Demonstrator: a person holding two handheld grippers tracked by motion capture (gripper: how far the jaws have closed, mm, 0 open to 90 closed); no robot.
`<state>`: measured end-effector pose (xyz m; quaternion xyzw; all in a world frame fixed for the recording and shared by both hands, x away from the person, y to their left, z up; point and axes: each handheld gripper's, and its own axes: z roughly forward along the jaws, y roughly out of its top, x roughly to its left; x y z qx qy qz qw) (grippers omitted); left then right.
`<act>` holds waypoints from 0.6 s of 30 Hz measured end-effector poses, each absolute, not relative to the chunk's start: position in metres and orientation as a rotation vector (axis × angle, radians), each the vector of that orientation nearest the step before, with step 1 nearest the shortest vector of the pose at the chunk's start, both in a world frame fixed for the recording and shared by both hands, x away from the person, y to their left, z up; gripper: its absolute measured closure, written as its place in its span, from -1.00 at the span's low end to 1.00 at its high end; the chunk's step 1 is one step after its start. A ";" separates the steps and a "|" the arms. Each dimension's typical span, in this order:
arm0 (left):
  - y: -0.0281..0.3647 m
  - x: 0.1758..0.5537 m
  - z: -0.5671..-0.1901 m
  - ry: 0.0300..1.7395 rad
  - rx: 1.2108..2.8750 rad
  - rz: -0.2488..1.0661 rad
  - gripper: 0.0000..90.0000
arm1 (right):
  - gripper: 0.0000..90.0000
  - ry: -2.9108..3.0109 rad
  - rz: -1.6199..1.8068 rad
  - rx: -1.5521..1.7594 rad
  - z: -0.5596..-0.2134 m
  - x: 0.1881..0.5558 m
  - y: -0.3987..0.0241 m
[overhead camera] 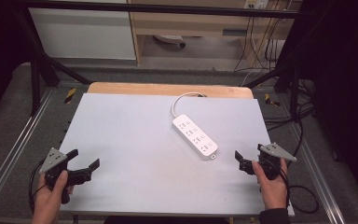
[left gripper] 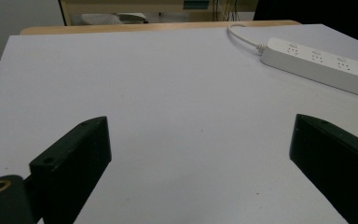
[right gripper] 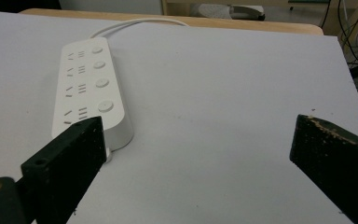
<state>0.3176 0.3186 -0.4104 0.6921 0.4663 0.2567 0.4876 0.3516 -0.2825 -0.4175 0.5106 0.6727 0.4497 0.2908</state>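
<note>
A white power strip [overhead camera: 195, 136] with several sockets lies slanted on the white table top [overhead camera: 130, 126], right of centre. Its cord [overhead camera: 179, 100] runs off over the far edge. My left gripper [overhead camera: 85, 157] rests near the front left corner, held by a hand, its jaws wide open over bare table. In the left gripper view the left gripper [left gripper: 200, 126] has nothing between its jaws, and the power strip [left gripper: 321, 65] lies far off at upper right. My right gripper [overhead camera: 249, 152] sits at the front right, open and empty [right gripper: 196, 125]. The power strip [right gripper: 88, 84] ends just beyond its left jaw, apart from it.
A wooden strip [overhead camera: 168, 88] edges the table's far side. Black frame bars [overhead camera: 42, 70] stand at both back corners. Loose cables [overhead camera: 303, 196] lie on the floor to the right. A pale cabinet [overhead camera: 177, 23] stands behind the table.
</note>
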 end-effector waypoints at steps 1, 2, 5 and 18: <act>0.318 0.317 -0.410 1.133 1.685 0.622 -0.88 | -0.92 1.797 1.201 1.366 -0.416 0.351 -0.282; 0.318 0.317 -0.410 1.133 1.685 0.622 -0.88 | -0.92 1.800 1.200 1.366 -0.414 0.351 -0.283; 0.318 0.318 -0.411 1.133 1.688 0.623 -0.88 | -0.93 1.811 1.220 1.372 -0.411 0.350 -0.283; 0.318 0.317 -0.410 1.127 1.688 0.616 -0.89 | -0.92 1.812 1.223 1.335 -0.402 0.348 -0.277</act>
